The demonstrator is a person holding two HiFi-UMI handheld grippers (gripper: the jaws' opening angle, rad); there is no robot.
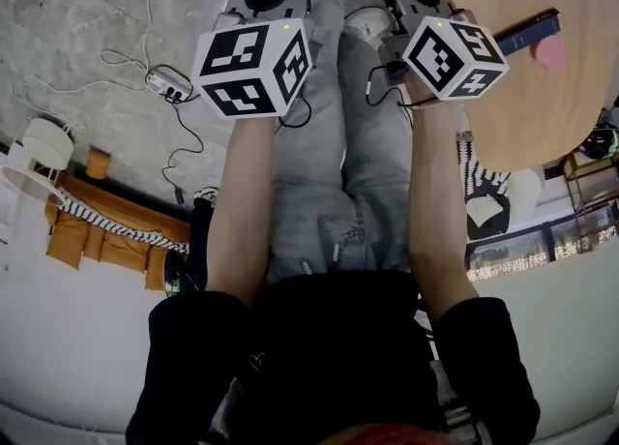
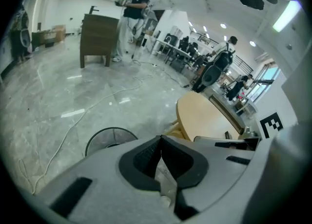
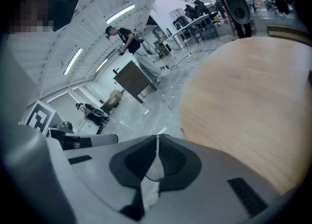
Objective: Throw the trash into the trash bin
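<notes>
The left gripper (image 2: 161,138) and the right gripper (image 3: 157,136) are cased in smooth, matt grey plastic. Their pads (image 2: 145,156) are black, matt and finely ribbed, like rubber. Between each pair of closed jaws a thin white sheet (image 3: 153,169) is pinched, creased and faintly shiny; whether it is paper or film cannot be told. The table (image 3: 243,101), at two o'clock in the head view, is seen as pale, matt wood with a fine grain. The floor (image 2: 73,96) is polished grey stone, glossy with reflected lights. Grey cloth trousers (image 1: 319,182) are worn.
</notes>
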